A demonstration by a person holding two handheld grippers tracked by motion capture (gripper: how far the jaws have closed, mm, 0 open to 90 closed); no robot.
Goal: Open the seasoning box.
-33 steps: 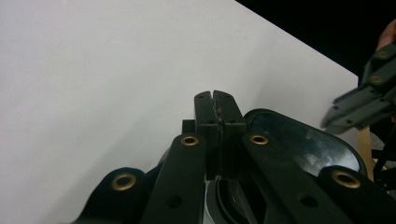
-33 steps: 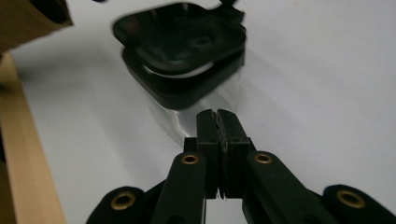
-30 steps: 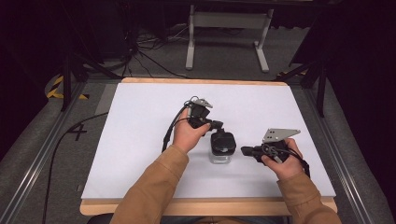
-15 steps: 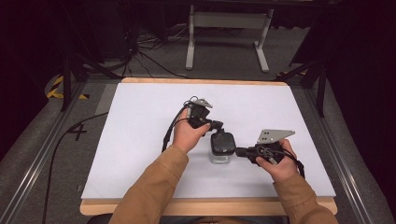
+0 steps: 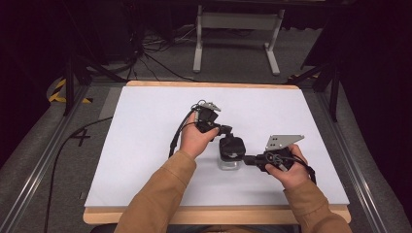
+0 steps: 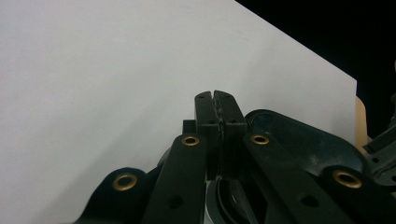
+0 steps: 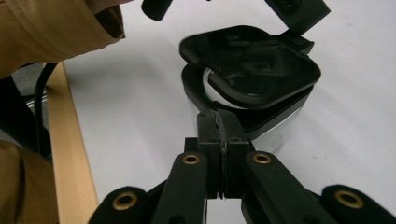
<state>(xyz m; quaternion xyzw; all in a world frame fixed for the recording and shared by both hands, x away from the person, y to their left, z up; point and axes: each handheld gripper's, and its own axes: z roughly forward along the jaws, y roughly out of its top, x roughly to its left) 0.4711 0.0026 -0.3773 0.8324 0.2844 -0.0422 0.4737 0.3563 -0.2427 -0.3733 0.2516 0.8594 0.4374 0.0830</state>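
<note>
Both my tongs are pressed together: left gripper (image 5: pixel 229 130) at the box's (image 5: pixel 230 154) lid (image 7: pixel 252 70), right gripper (image 5: pixel 248 159) against its side, toward the table's (image 5: pixel 145 145) near edge.

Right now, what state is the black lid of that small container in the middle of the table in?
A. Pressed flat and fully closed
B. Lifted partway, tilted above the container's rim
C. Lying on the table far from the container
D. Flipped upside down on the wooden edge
B: in the right gripper view the lid sits tilted with a gap above the rim of the container, and the right claw is shut at that rim.
</note>
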